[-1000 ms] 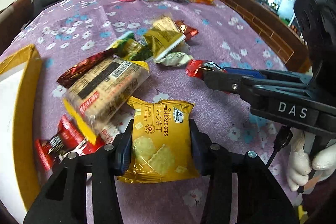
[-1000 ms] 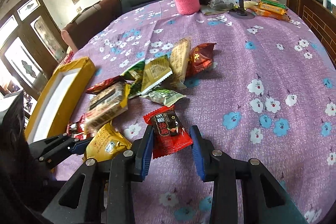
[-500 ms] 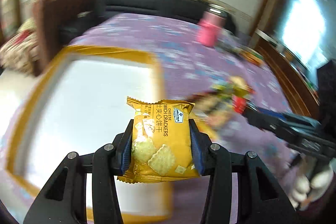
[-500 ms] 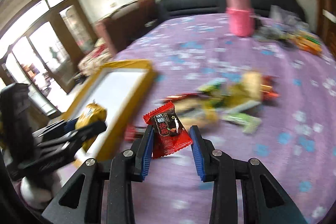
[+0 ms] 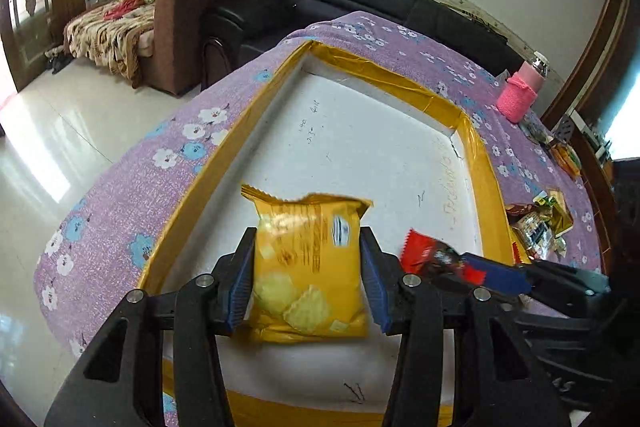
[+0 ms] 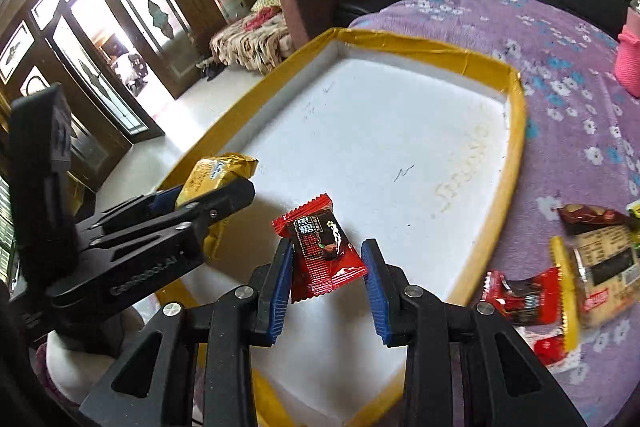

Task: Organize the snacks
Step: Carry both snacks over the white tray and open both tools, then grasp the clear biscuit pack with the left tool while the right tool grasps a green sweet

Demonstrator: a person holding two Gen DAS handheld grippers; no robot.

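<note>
Left-wrist view: the left gripper (image 5: 308,281) was at lower centre, its blue-padded jaws opening with a yellow cracker packet (image 5: 310,267) between them. The packet looked blurred; its glossy wrapper had a crimped top edge, dark print, a small blue-and-white logo and pictured square crackers near the bottom. It hung above the white floor of a shallow tray (image 5: 404,79) with yellow-taped walls, which rested on a purple tablecloth (image 5: 132,187) with white and blue flowers. At lower right, the right gripper (image 5: 448,261) reached in from the frame edge, clamped on a red candy wrapper (image 5: 420,255) above the tray's right side. More snack packets (image 5: 538,223) lay on the cloth outside the tray's right wall, and a pink-sleeved bottle (image 5: 520,95) stood at upper right.

Right-wrist view: the right gripper (image 6: 326,277) was closed on the red candy wrapper (image 6: 320,251), a red sachet with serrated ends and a dark panel bearing white characters, tilted above the tray (image 6: 516,131). At left, the left gripper (image 6: 216,189) carried the yellow cracker packet (image 6: 218,173) above the tray's left wall. Loose snack packets (image 6: 560,283) lay on the purple tablecloth (image 6: 560,75) at right.
</note>
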